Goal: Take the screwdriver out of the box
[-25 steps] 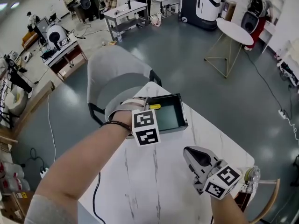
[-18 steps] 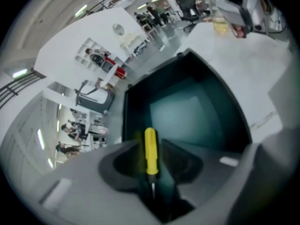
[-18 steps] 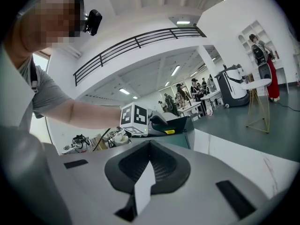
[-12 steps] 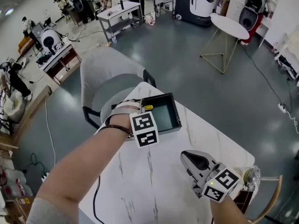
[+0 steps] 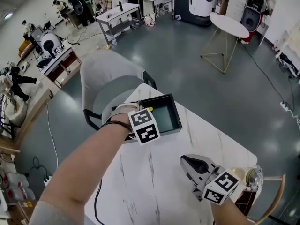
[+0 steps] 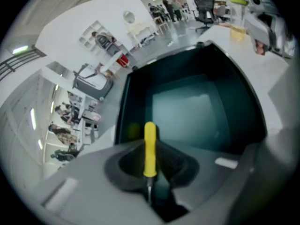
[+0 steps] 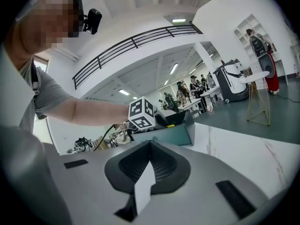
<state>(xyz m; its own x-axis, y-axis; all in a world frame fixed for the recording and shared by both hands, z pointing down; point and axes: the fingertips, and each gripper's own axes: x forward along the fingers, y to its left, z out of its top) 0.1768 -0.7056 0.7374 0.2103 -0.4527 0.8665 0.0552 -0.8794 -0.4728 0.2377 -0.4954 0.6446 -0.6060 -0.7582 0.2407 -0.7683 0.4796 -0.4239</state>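
One dark box (image 5: 168, 129) stood on the marble tabletop (image 5: 164, 172), and one yellow screwdriver (image 6: 149, 146) lay in it by a wall. There were two hand-held grippers. The left hand-held gripper (image 6: 151, 143) was closing its jaws on the screwdriver's handle. The right hand-held gripper (image 7: 150, 142) was clenched and empty, well apart from the box. Only the left gripper view showed that grip. The head view gave just a yellow tip beside the marker cube (image 5: 144, 126).

Open lab hall: grey floor (image 5: 187, 64), workbenches (image 5: 119, 14), cables (image 5: 47, 121), a tall machine (image 5: 197, 1).
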